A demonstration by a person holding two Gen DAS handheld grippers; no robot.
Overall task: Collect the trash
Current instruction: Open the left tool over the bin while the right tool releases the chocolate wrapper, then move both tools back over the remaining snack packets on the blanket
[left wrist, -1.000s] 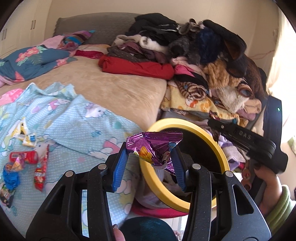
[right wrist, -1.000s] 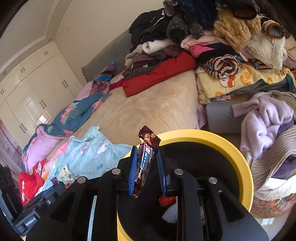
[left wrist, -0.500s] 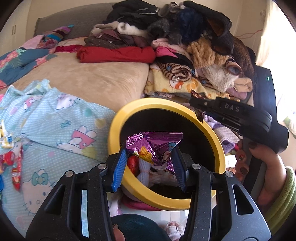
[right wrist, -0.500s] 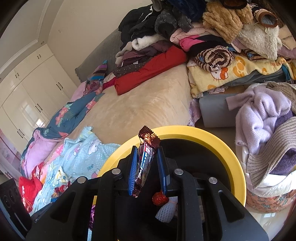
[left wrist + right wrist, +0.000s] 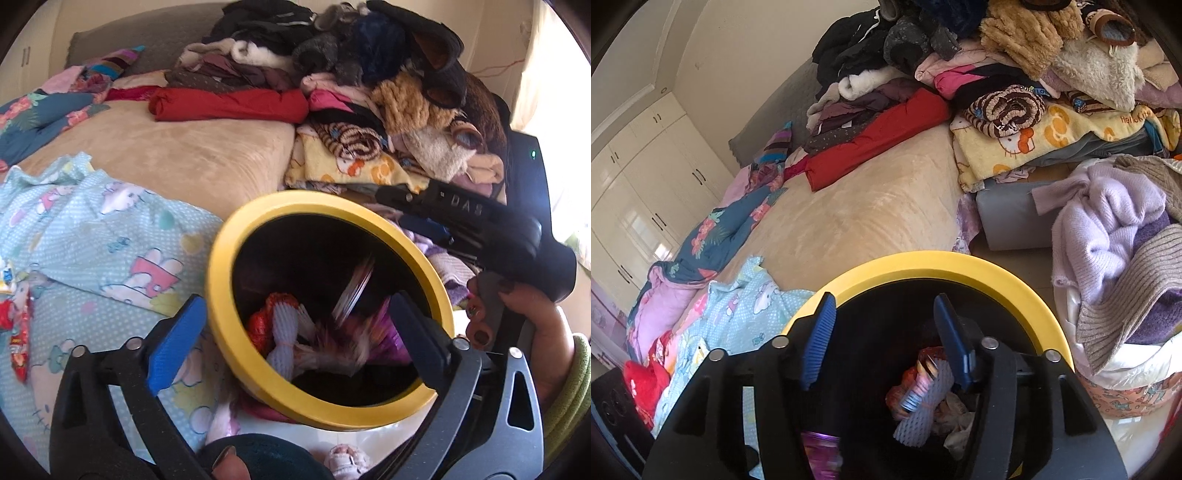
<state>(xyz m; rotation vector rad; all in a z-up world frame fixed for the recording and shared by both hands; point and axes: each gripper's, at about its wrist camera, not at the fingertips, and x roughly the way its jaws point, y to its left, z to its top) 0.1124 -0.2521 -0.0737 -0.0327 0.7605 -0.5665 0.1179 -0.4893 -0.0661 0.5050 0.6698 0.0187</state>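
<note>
A black bin with a yellow rim point(image 5: 236, 347) point(image 5: 960, 264) stands beside the bed. My left gripper point(image 5: 295, 328) is open over its mouth. The purple wrapper point(image 5: 380, 332) lies blurred inside the bin, next to white foam netting point(image 5: 284, 332) and red trash point(image 5: 260, 325). My right gripper point(image 5: 884, 339) is open above the bin. The brown candy-bar wrapper point(image 5: 918, 384) is blurred inside the bin, in front of the foam netting point(image 5: 923, 413). The purple wrapper point(image 5: 822, 450) shows at the bottom. More wrappers point(image 5: 16, 325) lie on the light-blue blanket point(image 5: 92, 236).
A tan bedspread point(image 5: 857, 218) covers the bed. A tall pile of folded clothes point(image 5: 369, 92) sits at the far side. A basket of lilac and grey knitwear point(image 5: 1119, 266) stands right of the bin. White wardrobes point(image 5: 639, 177) line the left wall.
Both grippers have opened. The purple wrapper left my left gripper and the brown candy-bar wrapper left my right gripper; both are now in the bin.
</note>
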